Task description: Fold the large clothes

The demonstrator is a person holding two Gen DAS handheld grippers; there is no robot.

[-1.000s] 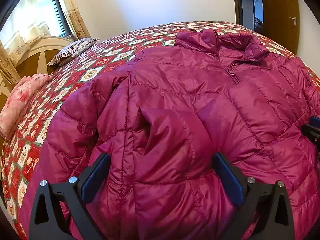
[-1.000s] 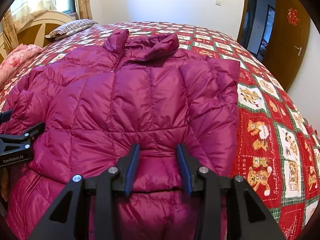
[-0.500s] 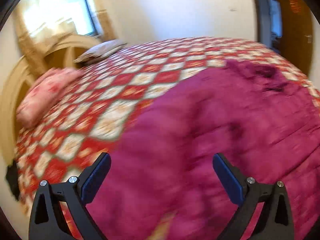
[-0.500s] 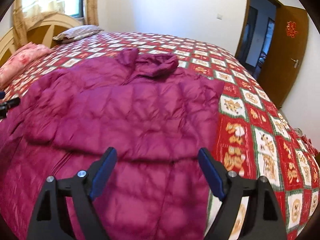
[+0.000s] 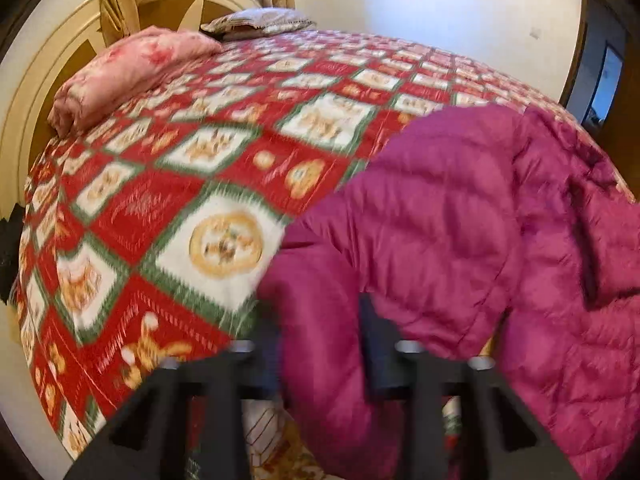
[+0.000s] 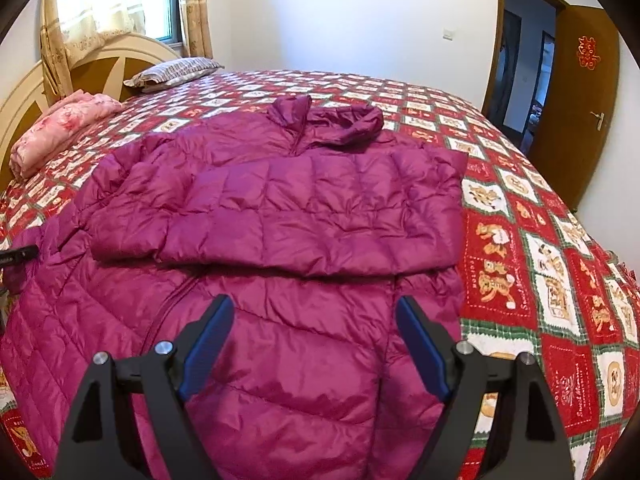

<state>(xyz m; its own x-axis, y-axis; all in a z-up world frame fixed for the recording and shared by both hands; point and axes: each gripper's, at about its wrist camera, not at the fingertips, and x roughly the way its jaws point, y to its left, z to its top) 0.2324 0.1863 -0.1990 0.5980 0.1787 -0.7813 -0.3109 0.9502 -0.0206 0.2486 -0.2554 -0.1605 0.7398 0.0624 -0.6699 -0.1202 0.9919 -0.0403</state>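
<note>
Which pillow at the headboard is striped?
The grey striped pillow, lying flat farther back along the headboard; the nearer rolled pink floral bundle has no stripes.

Soft daylight enters through the window [image 6: 120, 4], overexposed behind its curtain. The left wrist view is smeared by motion blur; the right is sharp. Both bend strongly at dark rounded edges.

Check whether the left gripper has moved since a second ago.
Yes. The left gripper was over the jacket's middle; now it is at the jacket's left edge, nearer the pink pillow, and its jaws have just been closing on a fold of jacket.
</note>
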